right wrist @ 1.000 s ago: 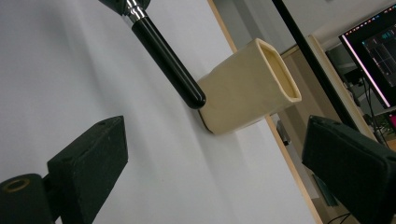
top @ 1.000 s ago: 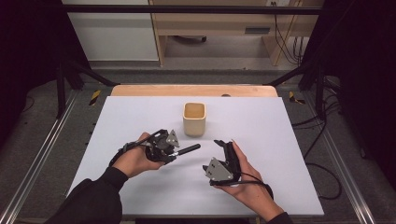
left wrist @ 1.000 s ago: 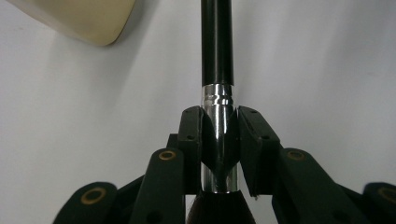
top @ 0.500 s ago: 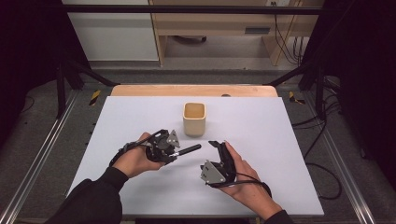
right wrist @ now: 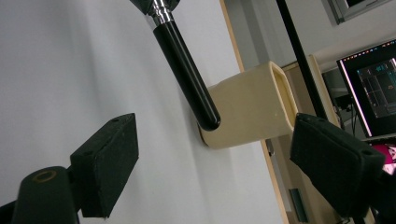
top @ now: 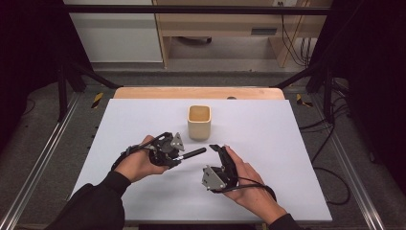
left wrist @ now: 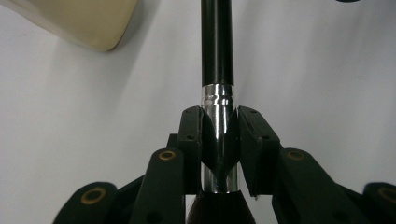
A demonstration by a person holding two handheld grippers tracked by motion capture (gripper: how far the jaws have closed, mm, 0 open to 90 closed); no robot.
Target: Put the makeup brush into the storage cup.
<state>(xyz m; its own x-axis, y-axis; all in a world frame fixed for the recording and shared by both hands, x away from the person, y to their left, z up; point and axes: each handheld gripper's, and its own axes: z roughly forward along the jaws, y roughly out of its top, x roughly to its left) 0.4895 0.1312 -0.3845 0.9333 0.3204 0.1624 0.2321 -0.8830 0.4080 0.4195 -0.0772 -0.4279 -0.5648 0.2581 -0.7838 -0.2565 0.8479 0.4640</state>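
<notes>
Your left hand-held gripper (left wrist: 219, 140) clamps the brush's (top: 191, 154) shiny metal ferrule — glossy black handle juts toward the square cream cup (top: 199, 121); your right hand-held gripper's (right wrist: 215, 158) jaws, just narrowing, stand apart over the matte white tabletop (top: 287, 143).

Left gripper (top: 179, 155) points right, its jaws clamped shut; right gripper (top: 216, 149) aims forward, jaws wide apart though just closing slightly, nothing between them.

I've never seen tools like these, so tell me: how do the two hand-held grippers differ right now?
The left hand-held gripper is shut on a black-handled brush, clamping its silver collar, while the right hand-held gripper holds nothing. The left's jaws are pinched close; the right's stand wide apart, though they have just been closing a little. The left points toward the right hand; the right points toward the cream cup. Both hover low over the white table.
</notes>
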